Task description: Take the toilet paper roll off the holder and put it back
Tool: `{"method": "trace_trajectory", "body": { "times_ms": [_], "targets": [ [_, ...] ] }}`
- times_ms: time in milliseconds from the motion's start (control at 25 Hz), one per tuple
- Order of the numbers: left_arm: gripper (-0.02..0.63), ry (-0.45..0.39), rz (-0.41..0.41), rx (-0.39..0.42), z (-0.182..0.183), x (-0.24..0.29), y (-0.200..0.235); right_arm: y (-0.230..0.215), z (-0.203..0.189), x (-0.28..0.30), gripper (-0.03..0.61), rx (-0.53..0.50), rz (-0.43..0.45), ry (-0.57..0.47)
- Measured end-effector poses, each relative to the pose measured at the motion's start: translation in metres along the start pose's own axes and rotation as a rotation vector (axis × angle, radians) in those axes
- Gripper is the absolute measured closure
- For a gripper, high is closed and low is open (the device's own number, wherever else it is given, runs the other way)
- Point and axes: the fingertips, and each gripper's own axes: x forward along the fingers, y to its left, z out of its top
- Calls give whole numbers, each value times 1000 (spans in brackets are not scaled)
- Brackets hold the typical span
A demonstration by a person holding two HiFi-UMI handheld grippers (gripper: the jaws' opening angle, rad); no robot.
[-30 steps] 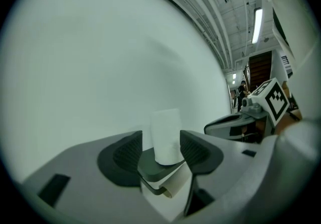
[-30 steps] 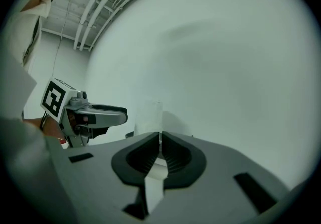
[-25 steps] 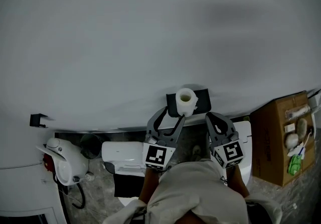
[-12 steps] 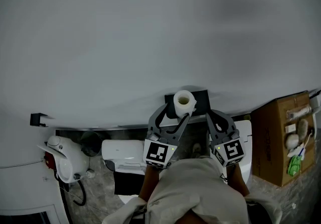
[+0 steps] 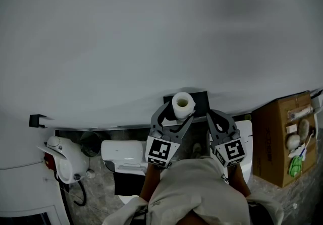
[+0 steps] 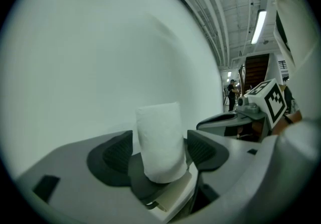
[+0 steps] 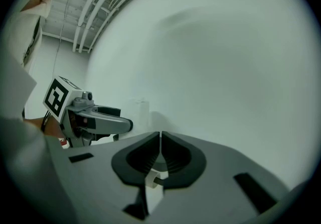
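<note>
A white toilet paper roll (image 5: 182, 104) stands upright on a black holder (image 5: 201, 99) fixed to the pale wall. My left gripper (image 5: 175, 116) reaches level toward it. Its jaws have just been opening and now stand wide on either side of the roll (image 6: 160, 140), with a small gap at each pad. My right gripper (image 5: 217, 120) hovers just right of the holder. It is shut with nothing in it (image 7: 160, 142) and faces the bare wall.
A cardboard box (image 5: 280, 138) with small items on it stands at the right. A white toilet (image 5: 123, 153) and a white appliance (image 5: 63, 161) sit on the floor at the lower left. A small black fixture (image 5: 36, 120) juts from the wall.
The left gripper's jaws have spread from nearly closed to wide apart. That gripper has edged toward the wall, so the roll now sits between its jaws. The right gripper has kept still.
</note>
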Motion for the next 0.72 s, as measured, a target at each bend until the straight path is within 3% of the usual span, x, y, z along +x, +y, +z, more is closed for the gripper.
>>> {"method": "trace_trajectory", "body": {
  "times_ms": [720],
  "targets": [
    [282,30,33,35,-5,15,4,1,-5,3,571,13,21,15]
  ]
}}
